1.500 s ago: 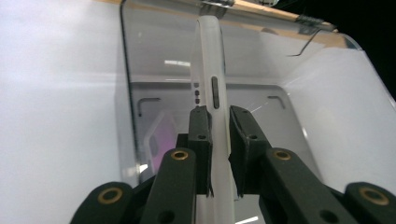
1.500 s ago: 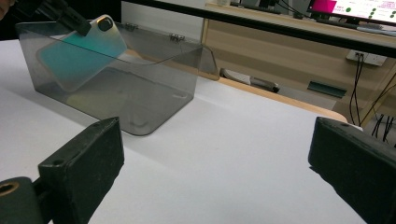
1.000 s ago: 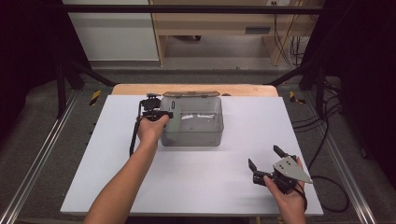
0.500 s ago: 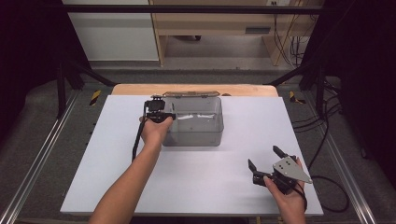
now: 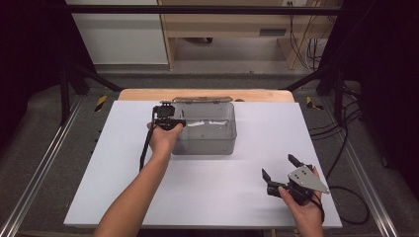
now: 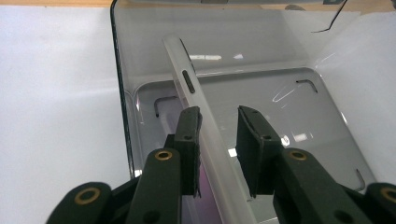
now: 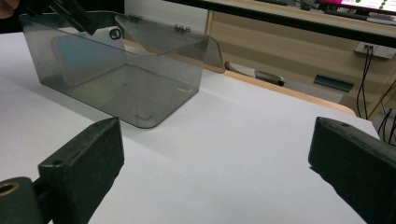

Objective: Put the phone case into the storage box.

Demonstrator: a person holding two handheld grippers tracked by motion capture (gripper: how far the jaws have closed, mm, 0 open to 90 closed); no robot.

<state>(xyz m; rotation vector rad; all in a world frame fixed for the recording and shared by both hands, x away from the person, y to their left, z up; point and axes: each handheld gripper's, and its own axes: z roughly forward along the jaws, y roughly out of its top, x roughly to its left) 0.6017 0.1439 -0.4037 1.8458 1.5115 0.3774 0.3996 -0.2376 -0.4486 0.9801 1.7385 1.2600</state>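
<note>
The right gripper (image 7: 215, 172) holds its jaws wide apart over the white table (image 7: 243, 140). Toward the far left corner stands a clear box (image 7: 116, 74), lid open, near the table's wooden edge (image 7: 299, 93).

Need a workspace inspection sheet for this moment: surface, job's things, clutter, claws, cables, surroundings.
Surface: white table top, wooden edge at the far side.
Job's things: clear grey box, lid hinged open at the back; phone in a pale case stands tilted on edge inside it, leaning toward the far wall.
Clutter: nothing seen on the table top.
Claws: left claw reaches into the box, its jaws have just been opening; left pad at the phone, right pad apart from it. Right claw rests near the front right corner, jaws wide, nothing between them.
Cables: black cable trails from the left claw; loose cables lie on the floor at right.
Surroundings: dark frame bars, wooden bench behind.
</note>
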